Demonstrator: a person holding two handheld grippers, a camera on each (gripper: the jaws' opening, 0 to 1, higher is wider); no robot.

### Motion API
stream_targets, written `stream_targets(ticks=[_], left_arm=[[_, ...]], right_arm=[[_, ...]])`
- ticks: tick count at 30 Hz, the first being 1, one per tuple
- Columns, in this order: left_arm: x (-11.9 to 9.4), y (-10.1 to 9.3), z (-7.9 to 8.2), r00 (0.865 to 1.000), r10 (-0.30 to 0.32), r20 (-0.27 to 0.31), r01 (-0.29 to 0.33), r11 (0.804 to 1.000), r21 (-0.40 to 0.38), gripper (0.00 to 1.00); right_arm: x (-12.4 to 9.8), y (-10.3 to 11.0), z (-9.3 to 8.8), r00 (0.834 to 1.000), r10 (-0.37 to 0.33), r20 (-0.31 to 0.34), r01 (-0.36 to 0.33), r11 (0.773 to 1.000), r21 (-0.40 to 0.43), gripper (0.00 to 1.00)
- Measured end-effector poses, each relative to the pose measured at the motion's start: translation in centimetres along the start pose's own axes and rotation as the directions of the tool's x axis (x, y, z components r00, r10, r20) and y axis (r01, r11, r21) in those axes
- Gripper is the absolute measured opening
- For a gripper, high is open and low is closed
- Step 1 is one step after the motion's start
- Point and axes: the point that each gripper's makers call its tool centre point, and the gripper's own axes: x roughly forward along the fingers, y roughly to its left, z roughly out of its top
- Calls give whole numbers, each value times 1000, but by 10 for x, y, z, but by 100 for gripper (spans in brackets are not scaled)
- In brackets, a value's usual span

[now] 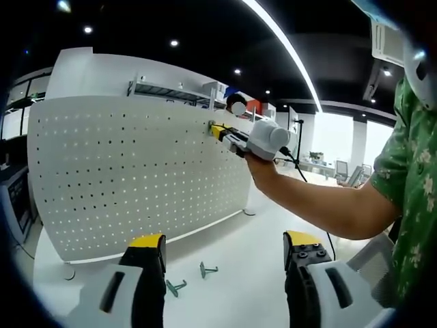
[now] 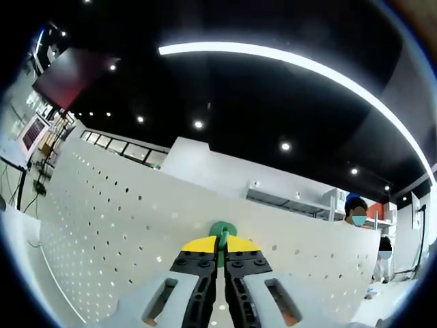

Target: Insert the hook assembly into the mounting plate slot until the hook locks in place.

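Note:
A white pegboard [image 1: 136, 171] stands upright on a white table [image 1: 239, 287]. My right gripper [image 1: 220, 131], held in a person's hand, has its tips against the board's upper right part. In the right gripper view, the right gripper [image 2: 220, 247] is shut on a green hook [image 2: 220, 234], which meets the pegboard [image 2: 102, 219] near its top edge. My left gripper [image 1: 225, 240] hangs open and holds nothing, low over the table in front of the board. Two spare green hooks [image 1: 175, 287] [image 1: 208, 269] lie on the table between its jaws.
A person's forearm [image 1: 321, 205] and green patterned shirt [image 1: 410, 178] cross the right side. The pegboard rests on small round feet [image 1: 66, 272]. Shelving [image 1: 171, 92] stands behind the board. Another person [image 2: 355, 212] stands in the far background.

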Motion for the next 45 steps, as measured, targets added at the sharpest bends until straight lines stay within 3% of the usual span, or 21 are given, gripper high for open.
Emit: stream_targets(ticks=[45], left_arm=[[4, 3, -6, 1000, -2, -10, 2, 1000, -9, 72]], right_arm=[[-1, 4, -7, 1000, 4, 16, -4, 1000, -19, 3]])
